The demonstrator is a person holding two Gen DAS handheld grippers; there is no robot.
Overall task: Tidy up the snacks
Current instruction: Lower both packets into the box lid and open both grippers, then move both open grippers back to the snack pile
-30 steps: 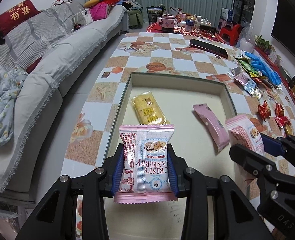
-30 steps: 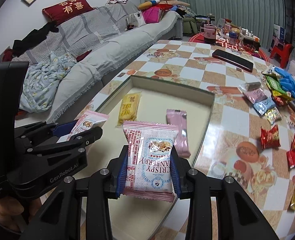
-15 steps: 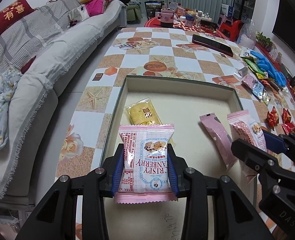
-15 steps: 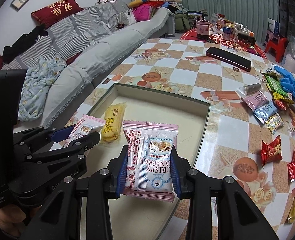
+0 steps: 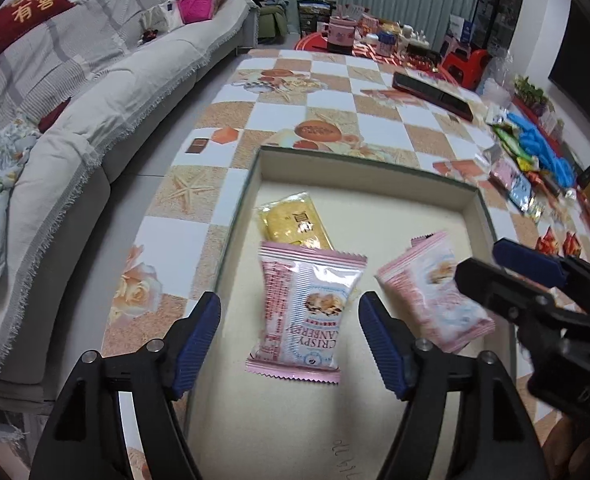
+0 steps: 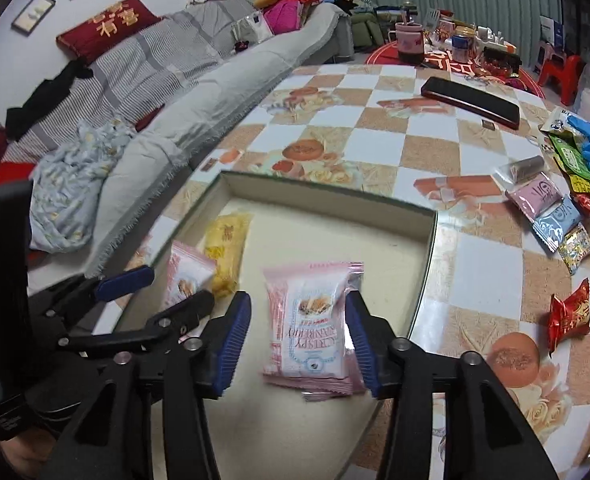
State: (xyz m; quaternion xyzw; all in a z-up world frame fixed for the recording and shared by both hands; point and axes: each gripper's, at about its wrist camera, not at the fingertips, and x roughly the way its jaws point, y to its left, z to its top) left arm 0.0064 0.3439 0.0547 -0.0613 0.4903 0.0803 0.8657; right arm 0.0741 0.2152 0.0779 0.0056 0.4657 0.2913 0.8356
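Two tools just opened, left tool (image 5: 290, 336) and right tool (image 6: 299, 340) each straddling a loose cranberry packet (image 5: 305, 312).

Checkered table (image 6: 379, 128) bears tray (image 6: 327, 200), phone (image 6: 471, 102), snacks (image 6: 551, 216).

The right gripper (image 6: 298, 336) has just been opening; a pink packet (image 6: 309, 324) sits loose between its jaws, over the box (image 6: 327, 200).

Dim, even indoor light with soft shadows; strong fisheye bending, dark corners, and motion-blurred pink packets (image 5: 307, 312)
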